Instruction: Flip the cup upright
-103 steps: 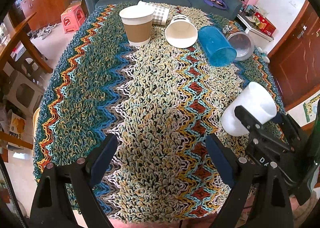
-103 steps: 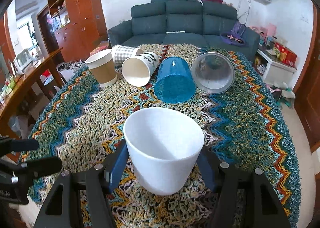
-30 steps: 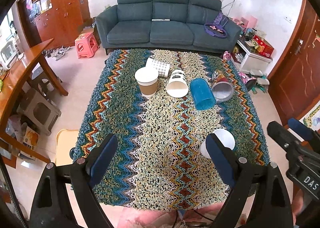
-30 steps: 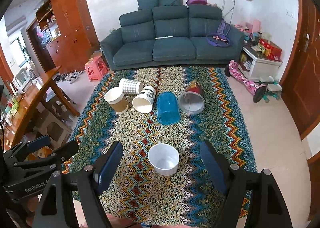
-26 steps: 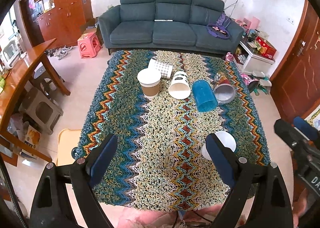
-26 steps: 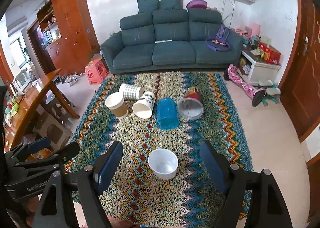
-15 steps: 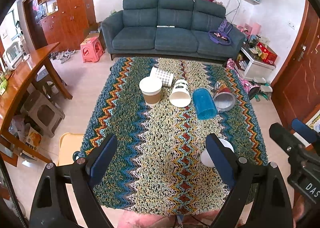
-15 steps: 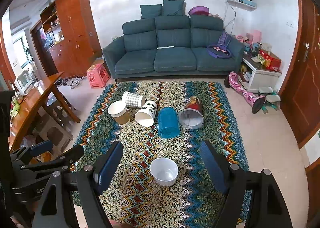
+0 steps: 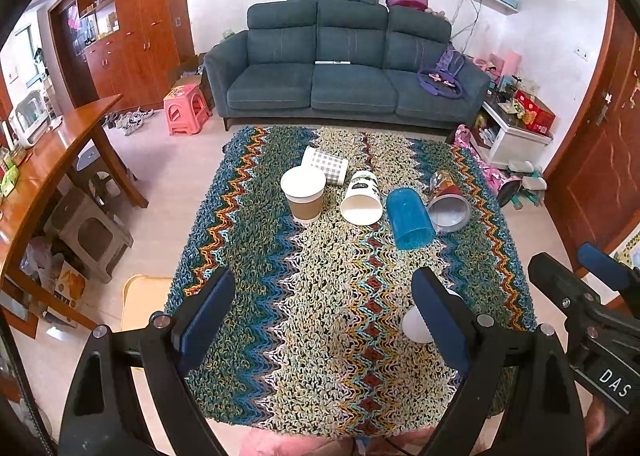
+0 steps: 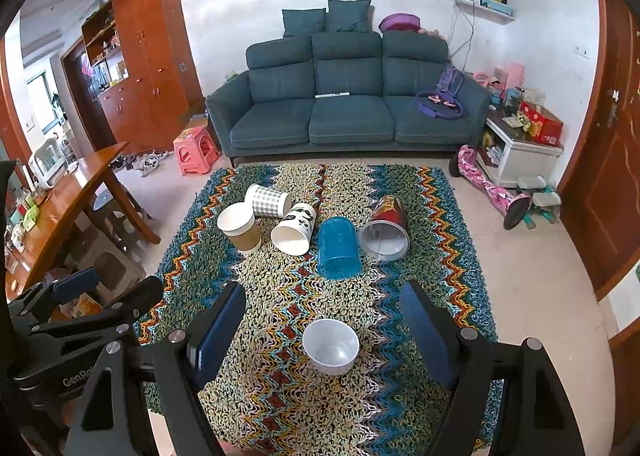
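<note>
A white cup [image 10: 331,346] stands upright on the zigzag rug [image 10: 280,296], near its front edge; in the left wrist view it [image 9: 414,324] is partly hidden behind my left gripper's right finger. My right gripper [image 10: 322,330] is open and empty, held high above the cup. My left gripper [image 9: 322,316] is open and empty, also high above the rug. A brown paper cup [image 10: 240,228] stands upright. A checked cup [image 10: 267,200], a panda cup [image 10: 295,234], a blue cup [image 10: 338,248] and a red cup [image 10: 386,230] lie on their sides.
A teal sofa [image 10: 348,107] stands behind the rug. A wooden table [image 10: 60,199] and stools are at the left, a pink stool [image 10: 196,149] by the sofa, a white cabinet [image 10: 520,151] and a wooden door [image 10: 608,175] at the right.
My right gripper let go of the white cup, which now stands upright on the rug. Both grippers have risen and pulled back, so the rug looks smaller.
</note>
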`<state>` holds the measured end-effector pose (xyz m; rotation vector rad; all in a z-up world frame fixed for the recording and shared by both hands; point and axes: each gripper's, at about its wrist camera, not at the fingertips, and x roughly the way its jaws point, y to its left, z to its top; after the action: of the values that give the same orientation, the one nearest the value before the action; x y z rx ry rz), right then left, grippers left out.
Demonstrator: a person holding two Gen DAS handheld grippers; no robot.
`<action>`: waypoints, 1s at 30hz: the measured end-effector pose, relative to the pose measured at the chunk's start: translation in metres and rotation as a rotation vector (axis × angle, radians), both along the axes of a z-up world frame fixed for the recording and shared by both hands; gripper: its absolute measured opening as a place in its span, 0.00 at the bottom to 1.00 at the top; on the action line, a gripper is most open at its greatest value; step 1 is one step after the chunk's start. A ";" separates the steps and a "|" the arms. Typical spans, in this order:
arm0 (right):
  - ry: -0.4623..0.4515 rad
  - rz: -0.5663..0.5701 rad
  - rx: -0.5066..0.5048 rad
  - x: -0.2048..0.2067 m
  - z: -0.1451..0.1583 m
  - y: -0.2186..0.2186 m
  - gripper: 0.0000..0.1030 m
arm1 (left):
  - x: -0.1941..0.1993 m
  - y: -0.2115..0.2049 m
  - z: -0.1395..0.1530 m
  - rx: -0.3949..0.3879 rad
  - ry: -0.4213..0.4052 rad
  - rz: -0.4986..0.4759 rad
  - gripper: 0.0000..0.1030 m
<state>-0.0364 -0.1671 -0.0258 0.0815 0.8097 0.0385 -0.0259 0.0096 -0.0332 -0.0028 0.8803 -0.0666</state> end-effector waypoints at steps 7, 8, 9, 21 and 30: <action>0.004 0.000 0.002 0.003 -0.001 0.001 0.78 | 0.001 0.000 0.002 0.001 -0.004 0.003 0.89; 0.005 -0.001 0.001 0.003 -0.001 0.001 0.78 | 0.001 0.000 0.002 0.001 -0.003 0.002 0.89; 0.005 0.000 0.002 0.003 -0.001 0.001 0.78 | 0.001 0.000 0.002 0.001 -0.003 0.003 0.89; 0.008 0.003 0.002 0.004 -0.002 0.001 0.78 | 0.000 0.000 0.002 0.002 -0.005 0.003 0.89; 0.009 0.003 0.002 0.003 -0.002 0.001 0.78 | 0.000 0.000 0.001 0.001 -0.004 0.003 0.89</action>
<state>-0.0329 -0.1666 -0.0277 0.0819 0.8190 0.0417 -0.0261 0.0093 -0.0321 -0.0034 0.8765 -0.0634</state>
